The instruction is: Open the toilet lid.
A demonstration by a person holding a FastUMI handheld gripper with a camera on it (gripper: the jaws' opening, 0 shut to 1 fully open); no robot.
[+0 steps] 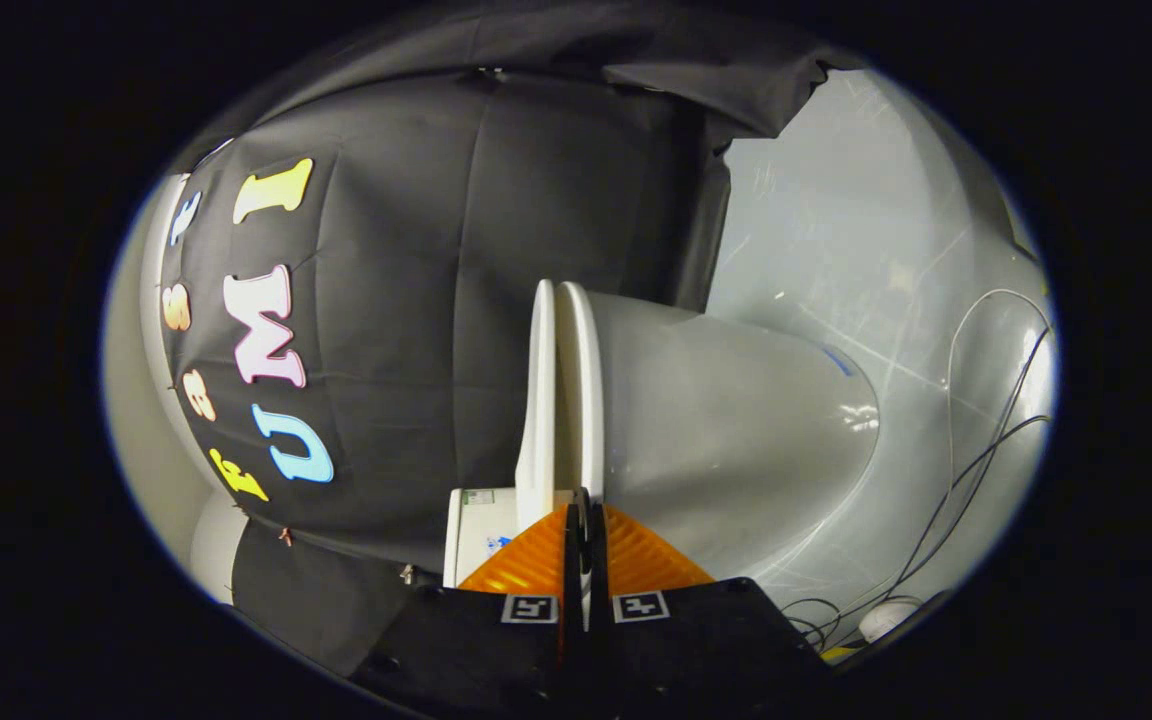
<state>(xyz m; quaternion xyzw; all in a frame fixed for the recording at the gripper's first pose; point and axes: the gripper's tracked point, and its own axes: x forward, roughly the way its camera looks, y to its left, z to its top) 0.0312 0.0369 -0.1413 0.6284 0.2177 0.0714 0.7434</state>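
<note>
Gripper (584,520): ribbed orange fingers (526,565) lying nearly closed, tips meeting glossy white toilet lid's (539,400) thin edge beside smooth rounded bowl (736,440).

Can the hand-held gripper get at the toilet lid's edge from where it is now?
Probably yes. The hand-held gripper looks shut, its orange fingers meeting right at the slot between the toilet lid and the seat. Nothing stands between them and the lid's rim; the bowl lies off to one side.
</note>
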